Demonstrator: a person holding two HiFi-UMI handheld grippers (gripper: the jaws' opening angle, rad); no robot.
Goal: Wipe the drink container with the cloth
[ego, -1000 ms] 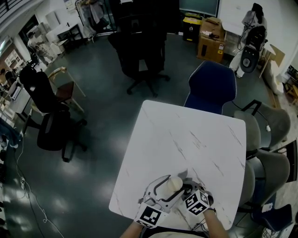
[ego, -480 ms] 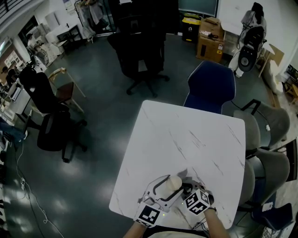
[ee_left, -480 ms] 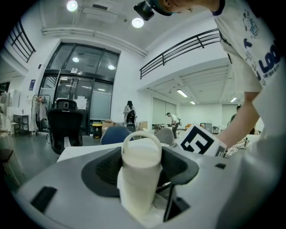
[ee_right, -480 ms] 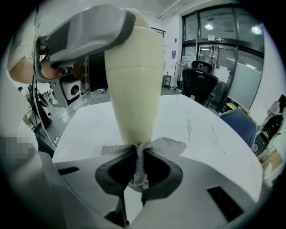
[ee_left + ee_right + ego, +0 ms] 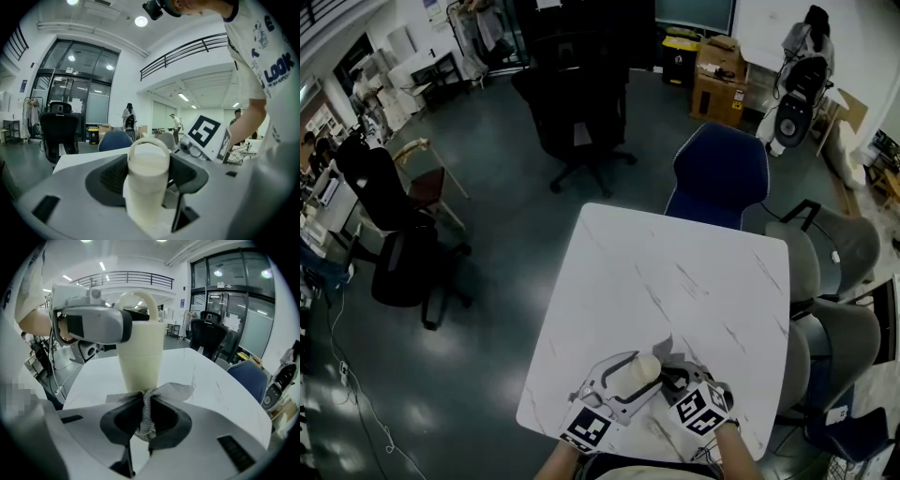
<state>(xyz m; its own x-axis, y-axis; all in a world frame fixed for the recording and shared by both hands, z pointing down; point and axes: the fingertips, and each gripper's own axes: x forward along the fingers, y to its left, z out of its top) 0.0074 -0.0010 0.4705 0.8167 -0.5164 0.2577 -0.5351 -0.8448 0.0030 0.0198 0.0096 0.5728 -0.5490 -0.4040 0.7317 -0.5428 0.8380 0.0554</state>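
**Now clamped: cream container meets grey cloth**

Low in the frame, above the white table's (image 5: 675, 272) near edge, the left gripper (image 5: 639, 373) clamps the cream drink container (image 5: 146, 183) between its jaws. Just beside it, the right gripper (image 5: 143, 420), pinched tight on a grey cloth (image 5: 176, 391), holds the fabric at the container's lower wall.

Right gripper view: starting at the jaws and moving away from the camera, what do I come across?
right gripper, its jaws pinching the cloth → cloth → drink container → table → black office chair
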